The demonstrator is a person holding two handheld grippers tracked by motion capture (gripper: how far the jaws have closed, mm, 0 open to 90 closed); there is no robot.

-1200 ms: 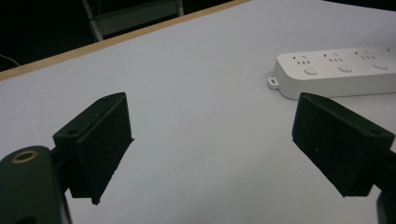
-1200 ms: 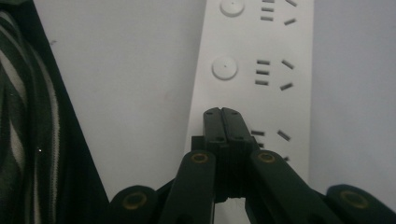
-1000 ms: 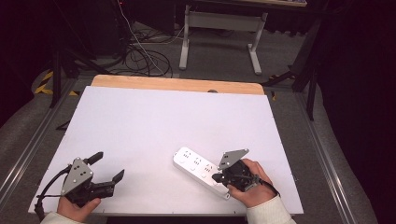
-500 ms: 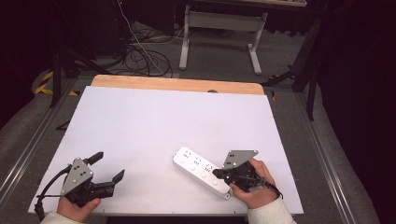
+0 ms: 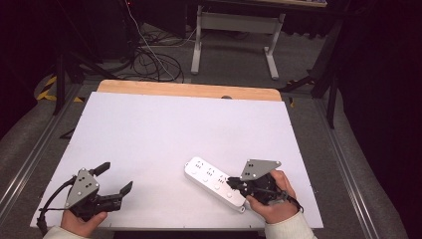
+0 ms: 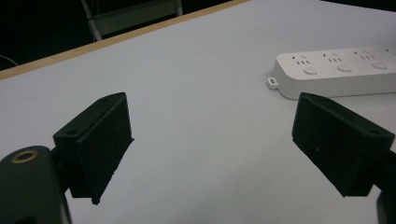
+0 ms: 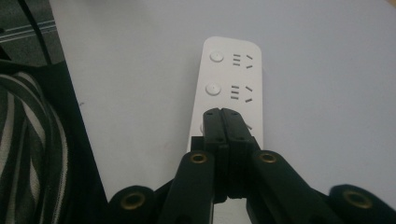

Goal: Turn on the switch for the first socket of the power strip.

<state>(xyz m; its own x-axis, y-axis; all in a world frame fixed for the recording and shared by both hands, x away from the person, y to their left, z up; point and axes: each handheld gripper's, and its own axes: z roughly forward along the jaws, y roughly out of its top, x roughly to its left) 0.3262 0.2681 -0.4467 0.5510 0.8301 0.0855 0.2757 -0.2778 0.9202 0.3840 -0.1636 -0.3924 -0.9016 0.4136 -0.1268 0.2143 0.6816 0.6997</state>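
White tabletop [image 5: 164, 134]: right claw [image 5: 233, 182], pressed together, over power strip [image 5: 211, 180]; left claw [image 5: 115, 178] wide.

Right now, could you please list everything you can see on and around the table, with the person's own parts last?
power strip: one, white, near right part of the table, lying flat at a slant, round buttons beside its sockets
table: one, white top with a wooden strip along the far edge
desk frame: one, white, on the floor beyond the table
cables: a loose bundle, dark, on the floor beyond the far left corner
left gripper: one, black, near left part of the table, jaws wide apart with nothing between them
right gripper: one, black, jaws together, tips over the near end of the power strip
hands: two, at the near edge, each holding a gripper
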